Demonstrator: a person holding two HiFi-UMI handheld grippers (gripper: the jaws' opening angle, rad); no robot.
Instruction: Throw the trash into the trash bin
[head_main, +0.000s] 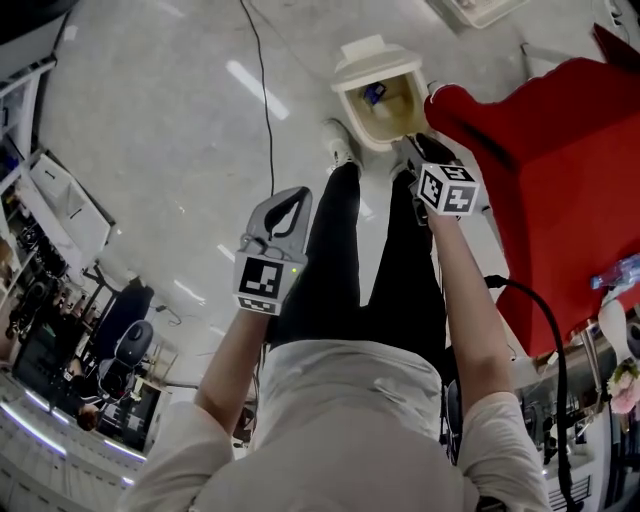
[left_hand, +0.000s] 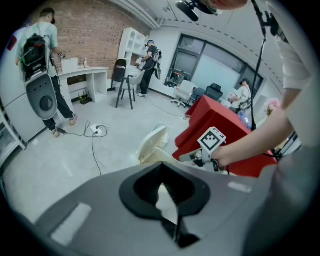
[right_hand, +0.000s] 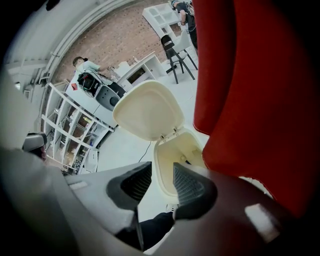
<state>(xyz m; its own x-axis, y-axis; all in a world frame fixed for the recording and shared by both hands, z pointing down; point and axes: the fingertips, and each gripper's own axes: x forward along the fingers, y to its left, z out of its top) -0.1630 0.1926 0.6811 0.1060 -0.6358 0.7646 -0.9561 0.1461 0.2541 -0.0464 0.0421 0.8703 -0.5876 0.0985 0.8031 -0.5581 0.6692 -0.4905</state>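
The trash bin (head_main: 352, 108) at upper centre stands open from above, red furniture (head_main: 560, 150) crowding its right side, bare floor (head_main: 150, 120) free at left.

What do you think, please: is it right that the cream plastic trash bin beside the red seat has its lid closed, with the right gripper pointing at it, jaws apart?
Not quite: the lid of the cream plastic trash bin stands open, as the right gripper view shows. The bin is beside the red seat, with the right gripper pointing at it, jaws apart.
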